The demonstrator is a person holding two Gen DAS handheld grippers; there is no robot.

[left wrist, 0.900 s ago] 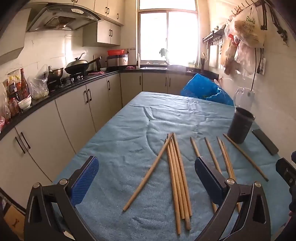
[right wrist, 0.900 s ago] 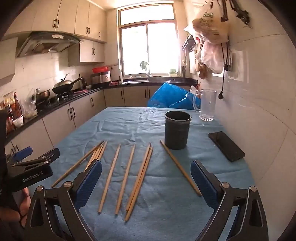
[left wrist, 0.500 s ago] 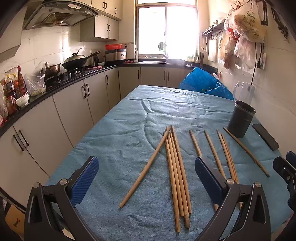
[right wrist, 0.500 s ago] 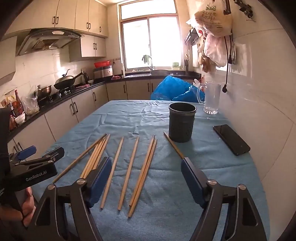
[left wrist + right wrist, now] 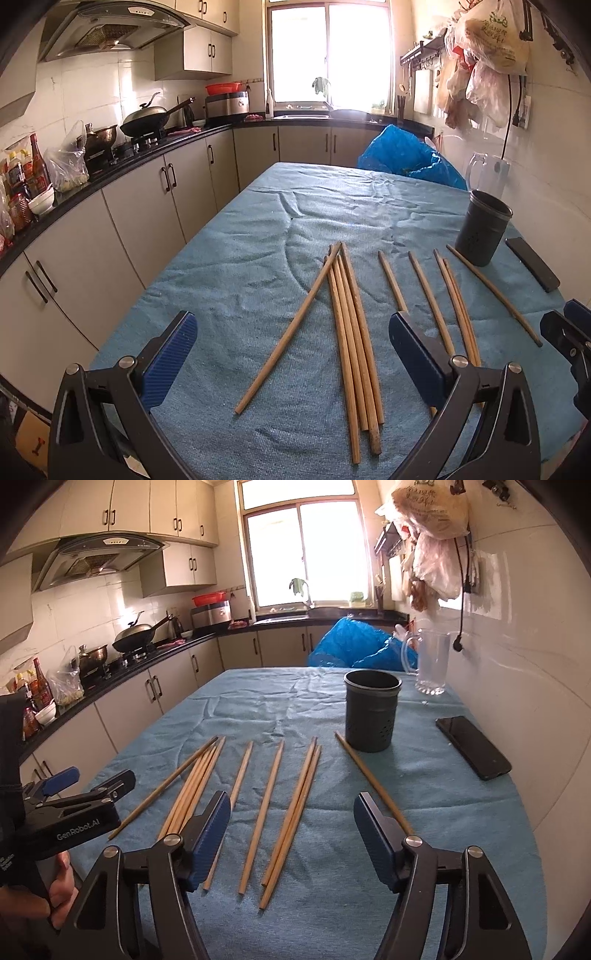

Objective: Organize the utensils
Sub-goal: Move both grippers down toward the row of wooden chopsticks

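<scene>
The chopsticks (image 5: 275, 805) lie loose on the blue-clothed counter (image 5: 443, 812), near the dark holder (image 5: 371, 710); none is in it yet. We count about ten: a bunch of four, one slanted, two singles, a pair, one by the holder. Our right gripper (image 5: 291, 834) has narrowed and dropped over the pair, likely the first pick; our left gripper (image 5: 293, 356) hangs spread, both empty

Chopsticks (image 5: 352, 328) — left claw (image 5: 291, 354) agape
</scene>
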